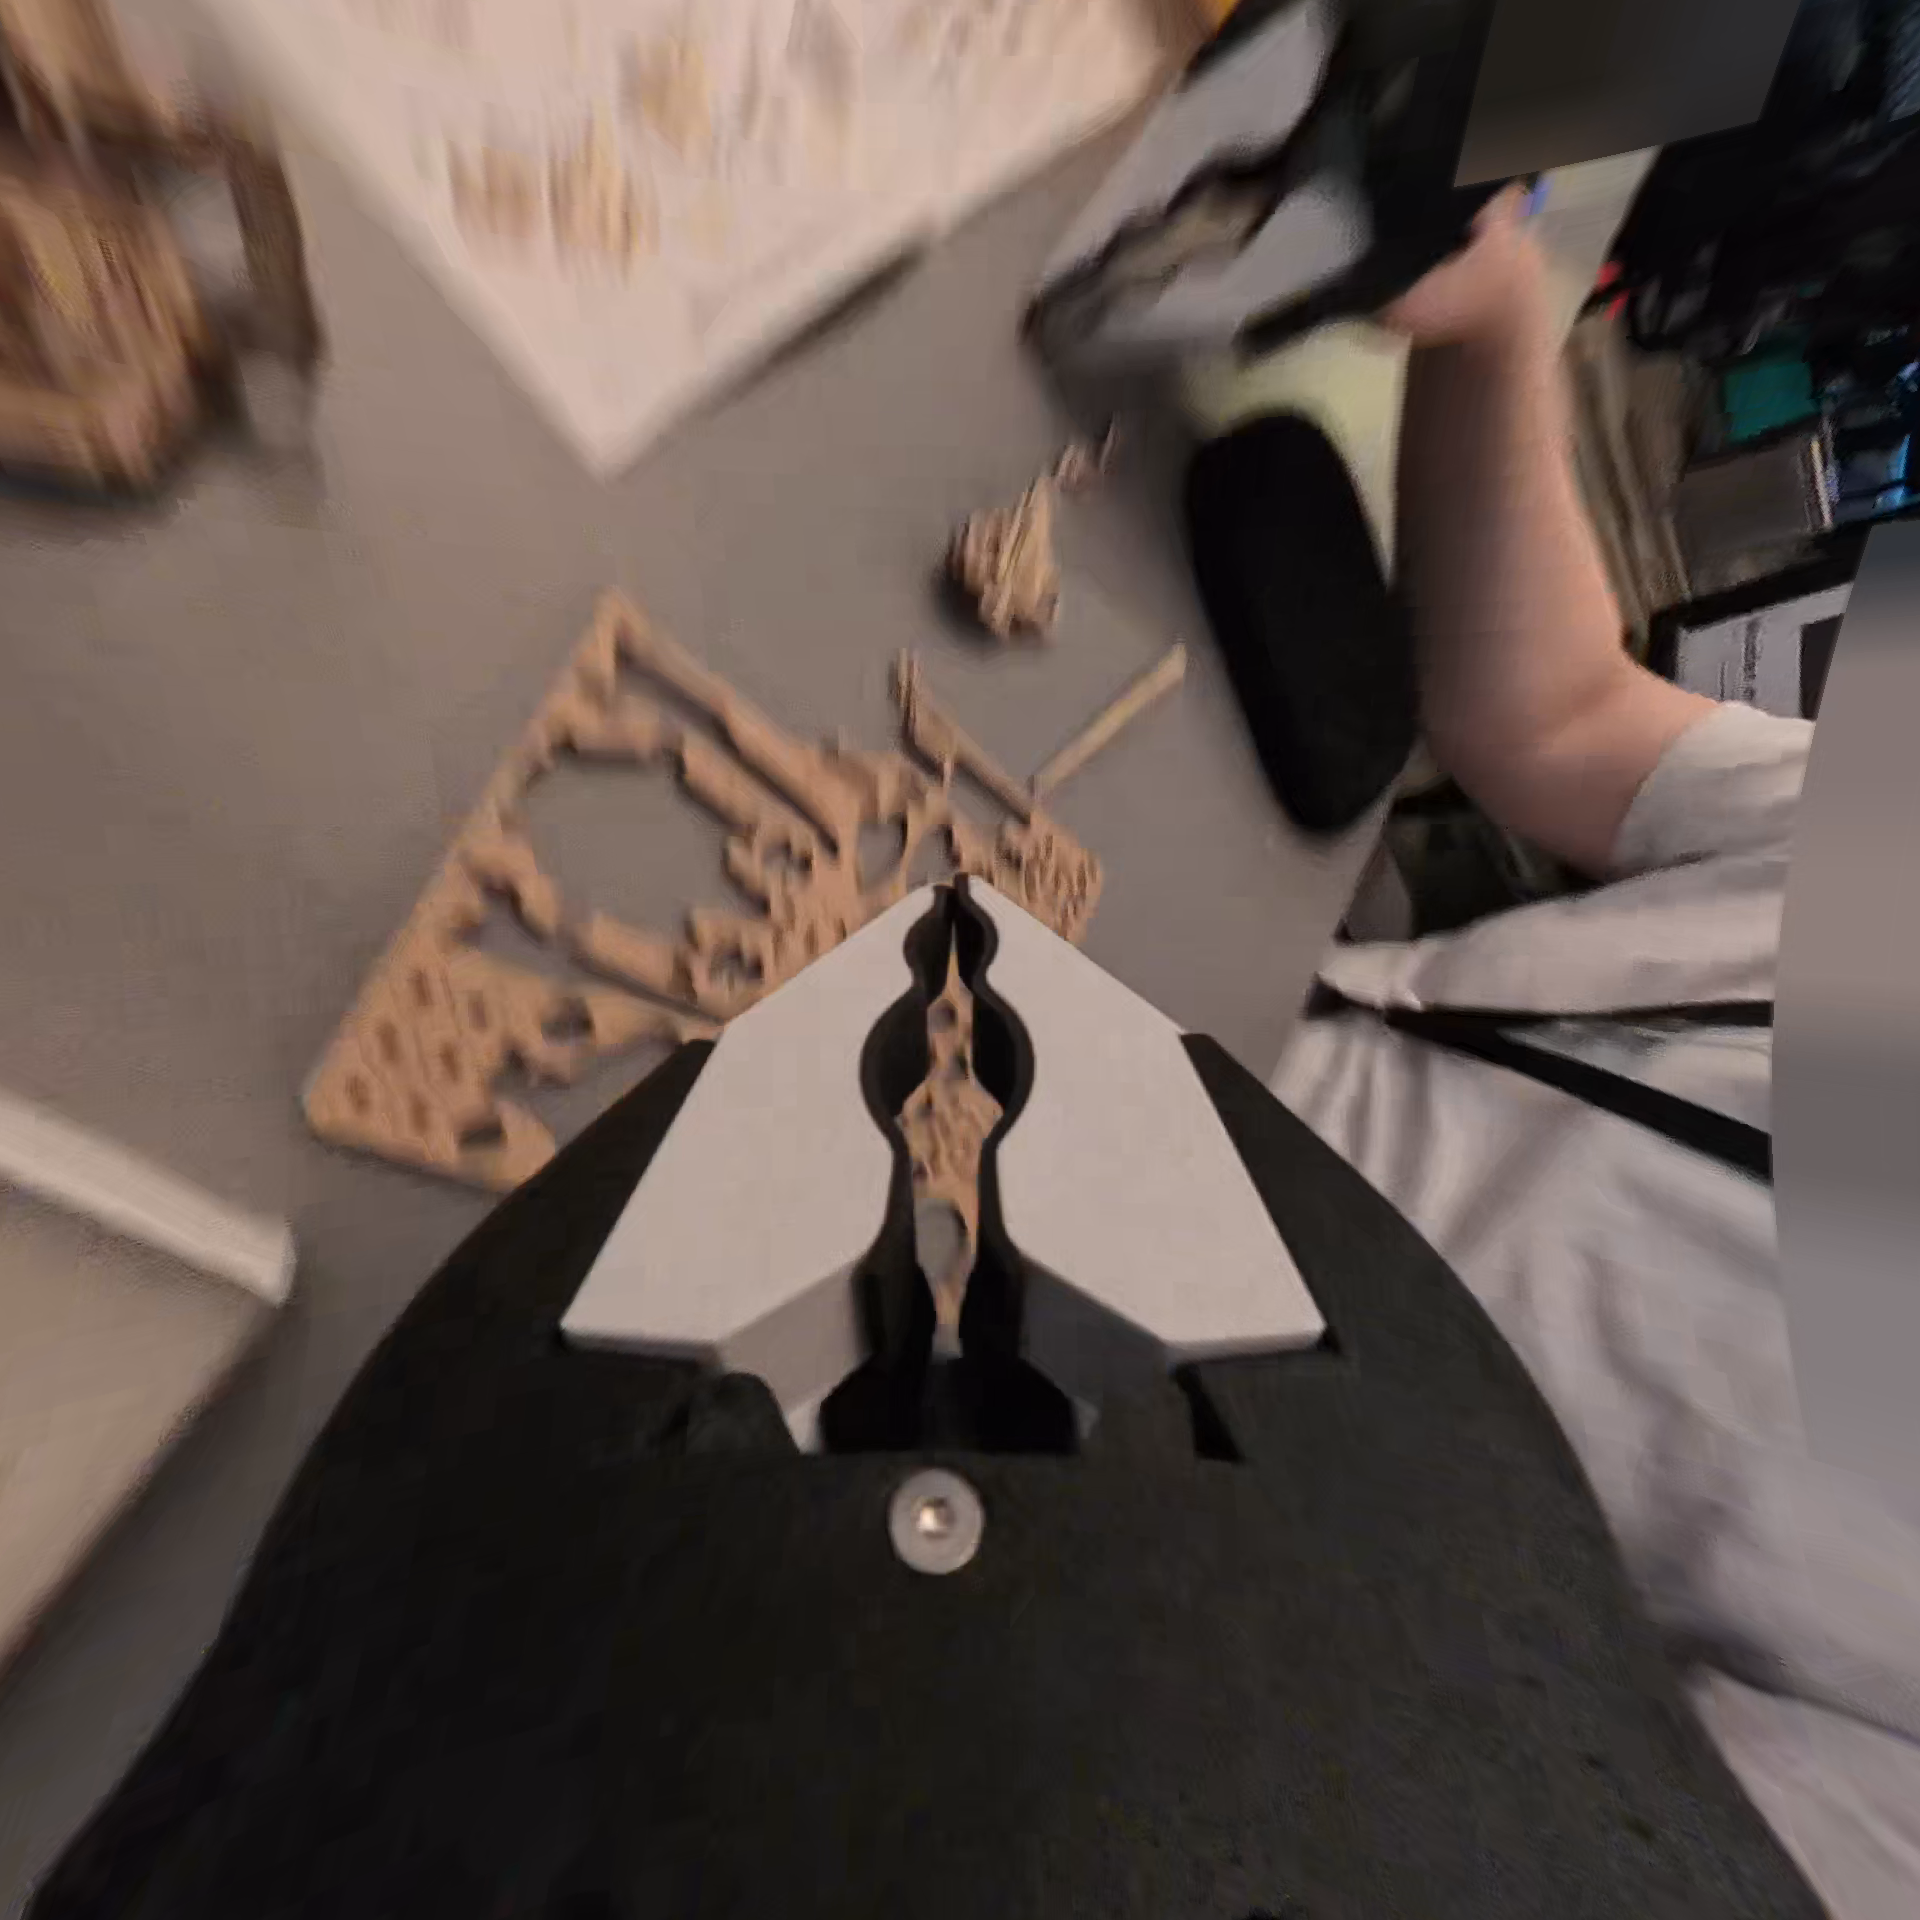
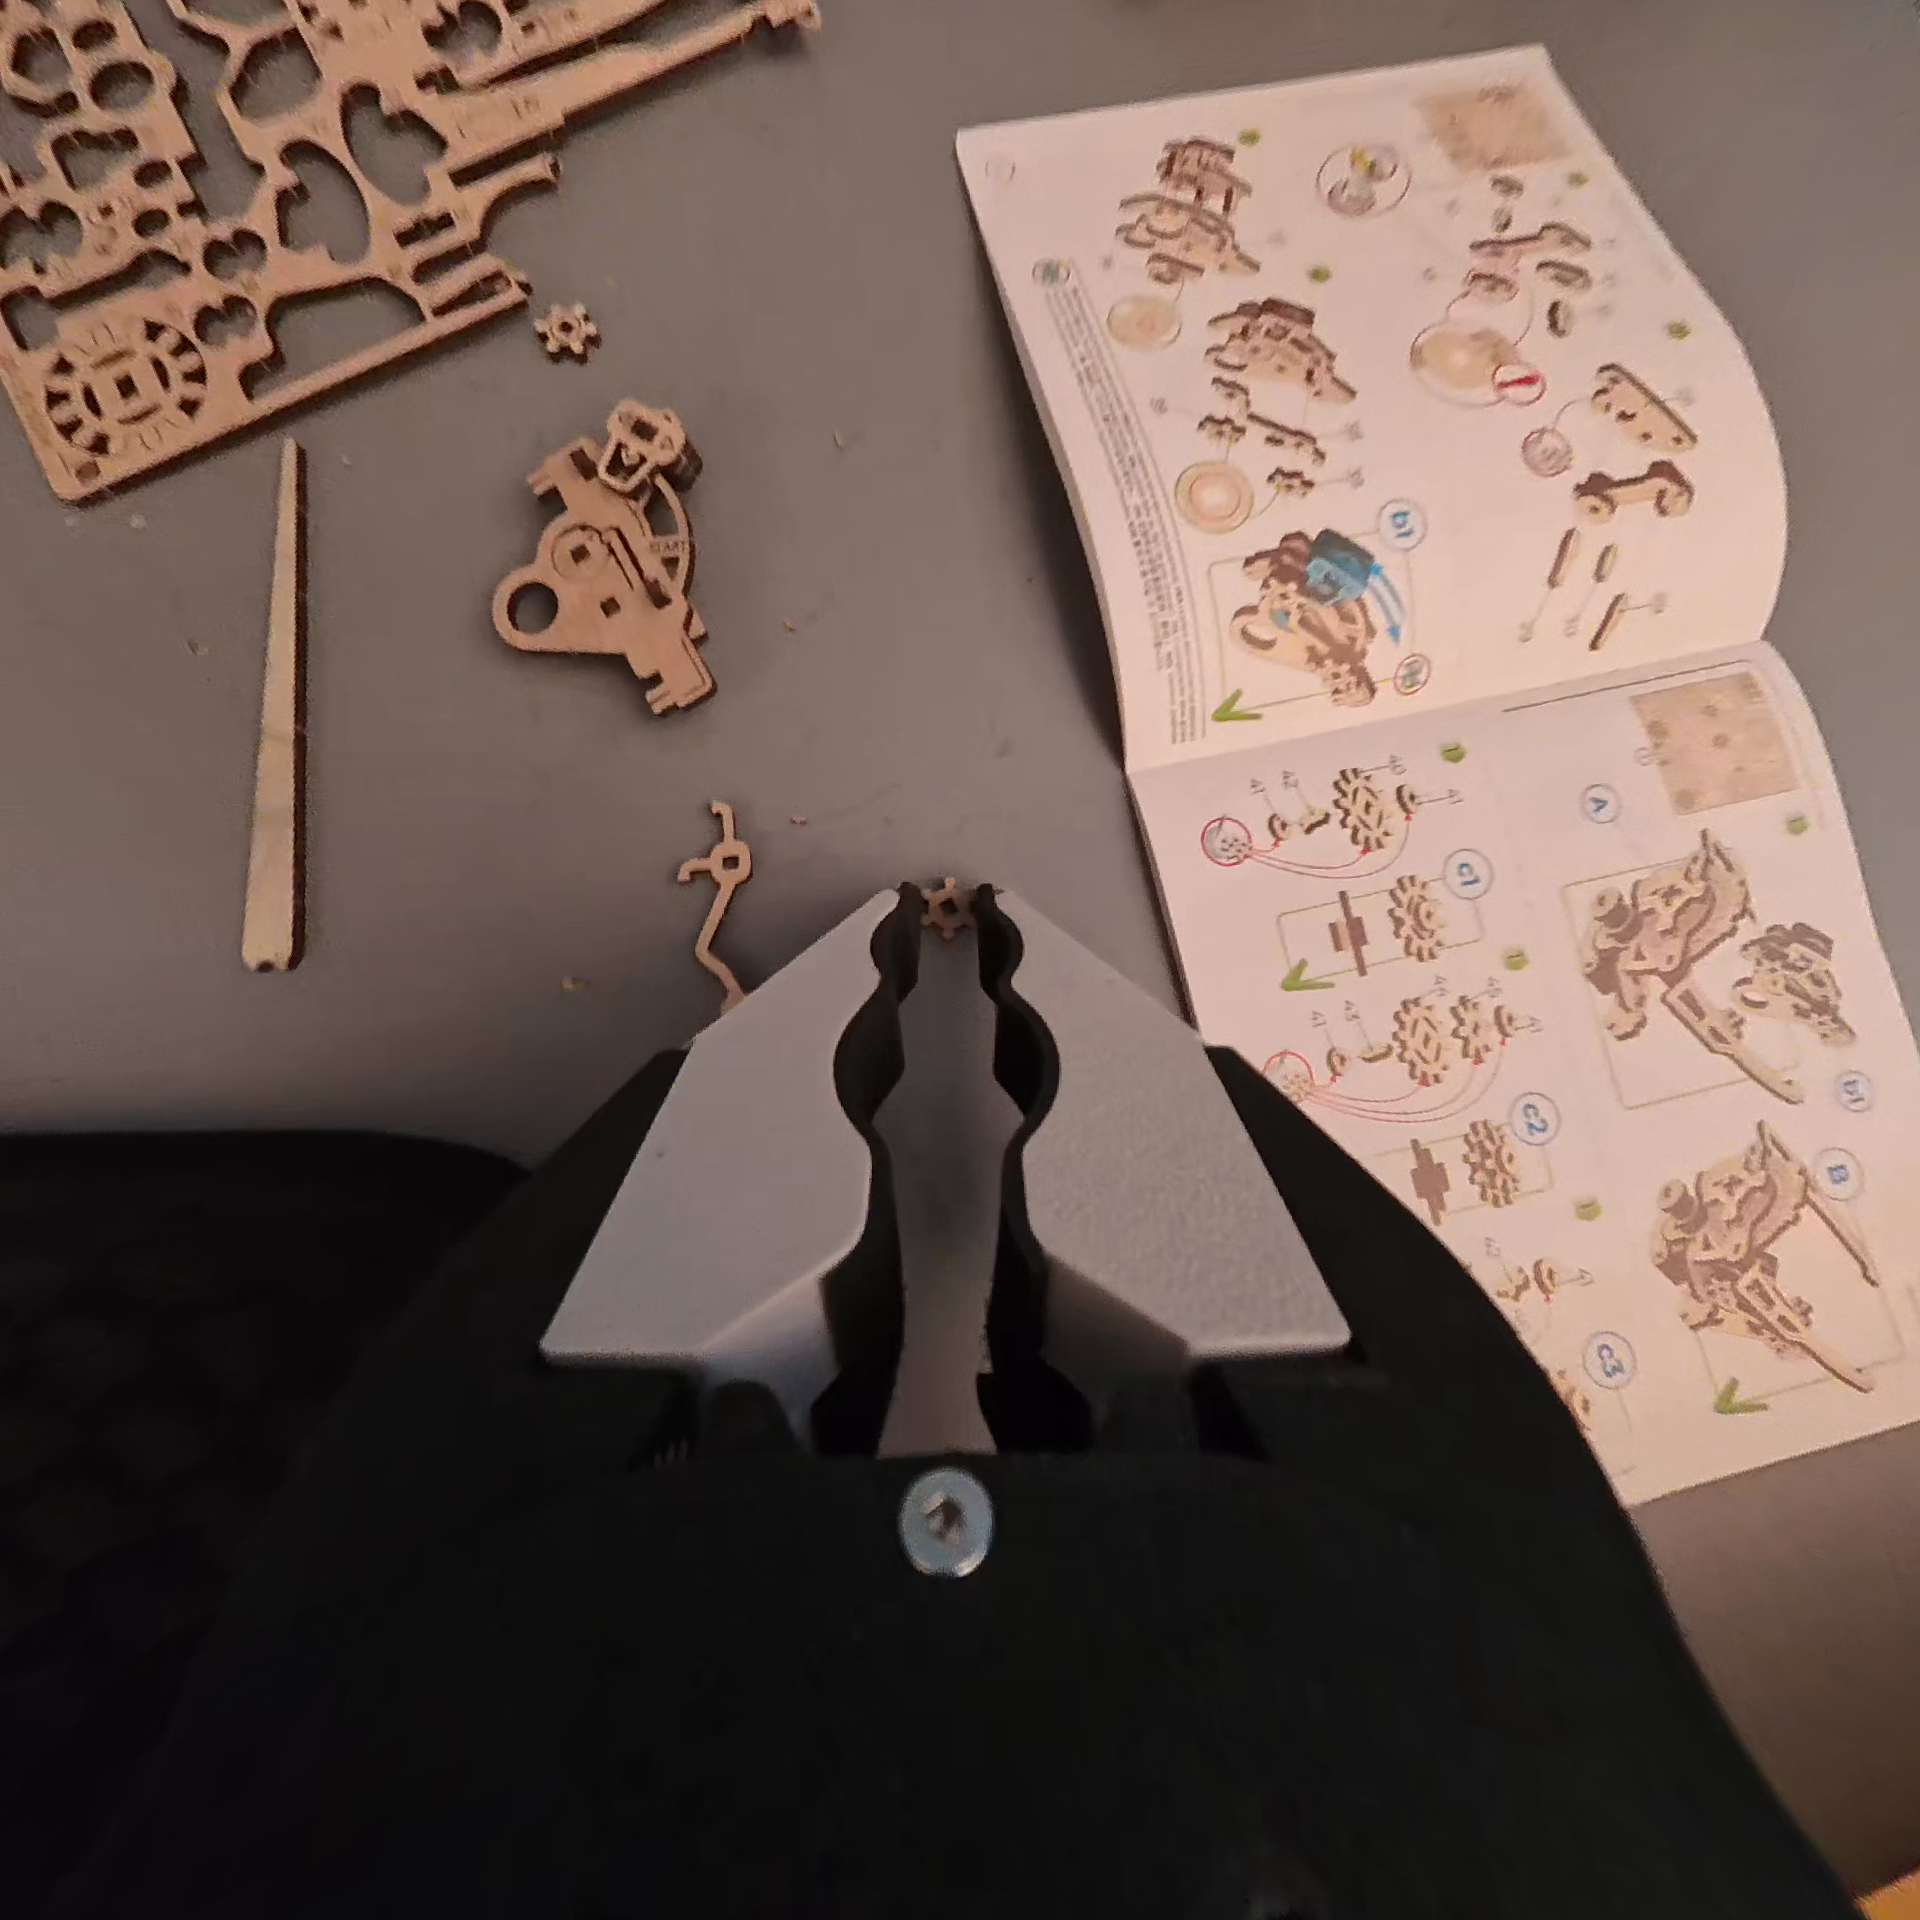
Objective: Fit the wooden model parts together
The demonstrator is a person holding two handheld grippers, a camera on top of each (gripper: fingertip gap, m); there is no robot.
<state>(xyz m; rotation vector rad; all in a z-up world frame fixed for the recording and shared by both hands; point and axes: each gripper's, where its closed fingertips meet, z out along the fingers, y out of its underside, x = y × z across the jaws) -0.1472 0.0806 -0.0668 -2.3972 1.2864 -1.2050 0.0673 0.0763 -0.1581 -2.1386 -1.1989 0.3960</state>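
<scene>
In the right wrist view my right gripper (image 2: pixel 945 902) is shut on a small wooden gear (image 2: pixel 945 914), held at its tips just above the grey table. A partly built wooden model piece (image 2: pixel 603 561) lies ahead to the left, with a hook-shaped part (image 2: pixel 717 904) beside the left finger and a second small gear (image 2: pixel 566 330) farther off. The left wrist view is blurred. My left gripper (image 1: pixel 956 888) is shut with nothing seen between its tips, over a cut-out wooden sheet (image 1: pixel 623 883). The model piece (image 1: pixel 1008 561) lies beyond it.
An open instruction booklet (image 2: pixel 1455 727) lies to the right. A wooden parts sheet (image 2: pixel 260 208) is at the far left, with a tapered wooden stick (image 2: pixel 275 717) below it. A black surface (image 2: pixel 208 1299) fills the lower left. A person's arm (image 1: pixel 1538 623) is at right.
</scene>
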